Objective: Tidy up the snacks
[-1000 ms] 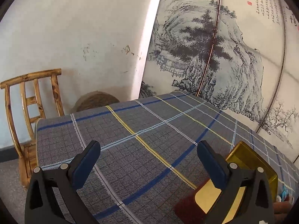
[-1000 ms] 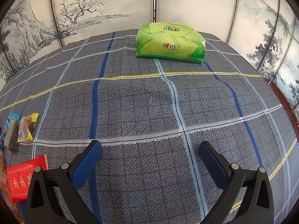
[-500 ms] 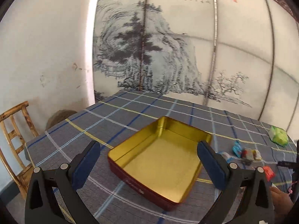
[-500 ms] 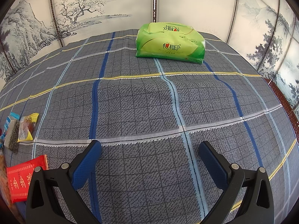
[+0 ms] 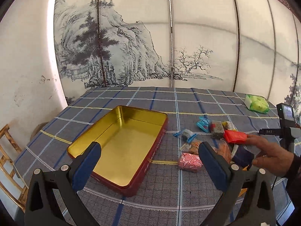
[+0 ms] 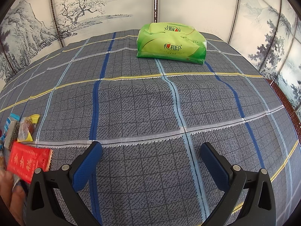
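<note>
An open red tin [image 5: 150, 160] with a bare gold inside lies on the plaid tablecloth. To its right lies a heap of wrapped snacks: a pink packet [image 5: 190, 162], blue ones [image 5: 203, 123], a dark one [image 5: 217, 130]. A bare hand [image 5: 267, 153] holds a red packet [image 5: 235, 136] above the heap; it also shows in the right wrist view [image 6: 26, 161]. My left gripper [image 5: 150, 162] is open and empty above the tin's near right side. My right gripper [image 6: 150, 163] is open and empty over bare cloth.
A green tissue pack [image 6: 172, 42] lies at the table's far end, also seen in the left wrist view [image 5: 256, 103]. Painted screen panels [image 5: 169, 37] stand behind the table. A wooden chair [image 5: 7, 160] stands at the left. A small camera on a stand [image 5: 286, 116] is at the right.
My left gripper has swung right, bringing the tin and the snack heap into view. A hand has come in and lifted the red packet. My right gripper has not moved.
</note>
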`<state>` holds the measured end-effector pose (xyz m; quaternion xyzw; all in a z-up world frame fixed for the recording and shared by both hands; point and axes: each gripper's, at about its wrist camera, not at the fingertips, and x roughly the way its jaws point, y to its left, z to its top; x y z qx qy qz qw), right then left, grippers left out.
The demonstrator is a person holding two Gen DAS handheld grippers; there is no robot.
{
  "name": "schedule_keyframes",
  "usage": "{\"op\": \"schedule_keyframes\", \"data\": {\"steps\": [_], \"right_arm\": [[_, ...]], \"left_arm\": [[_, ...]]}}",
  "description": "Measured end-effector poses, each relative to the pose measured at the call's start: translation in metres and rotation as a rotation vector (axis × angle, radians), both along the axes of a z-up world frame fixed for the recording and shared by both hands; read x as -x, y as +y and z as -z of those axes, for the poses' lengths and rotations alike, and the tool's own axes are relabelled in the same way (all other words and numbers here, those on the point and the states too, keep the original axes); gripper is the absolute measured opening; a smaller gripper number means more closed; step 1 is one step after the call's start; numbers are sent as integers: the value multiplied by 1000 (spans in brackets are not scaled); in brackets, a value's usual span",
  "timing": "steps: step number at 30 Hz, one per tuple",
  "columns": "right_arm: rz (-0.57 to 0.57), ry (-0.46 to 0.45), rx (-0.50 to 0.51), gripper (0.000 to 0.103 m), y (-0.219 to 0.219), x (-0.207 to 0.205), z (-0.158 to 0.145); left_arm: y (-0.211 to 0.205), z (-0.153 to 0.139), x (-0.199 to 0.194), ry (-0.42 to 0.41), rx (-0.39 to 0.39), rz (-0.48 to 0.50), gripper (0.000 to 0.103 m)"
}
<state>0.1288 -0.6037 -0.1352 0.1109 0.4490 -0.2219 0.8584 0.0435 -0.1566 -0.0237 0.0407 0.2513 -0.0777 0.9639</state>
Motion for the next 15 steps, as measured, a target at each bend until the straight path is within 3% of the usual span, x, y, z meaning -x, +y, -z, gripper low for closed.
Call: {"op": "schedule_keyframes", "data": {"steps": [6,11,15], "right_arm": [[0,0,0,103,0,0,0],[1,0,-1,103,0,0,0],[13,-1,-2,103,0,-5,-1]], "left_arm": [[-22,12,3,-3,-42,133,103],[-54,31,4,91,-54,277,103],[-76,41,15,109,-112,364,103]]}}
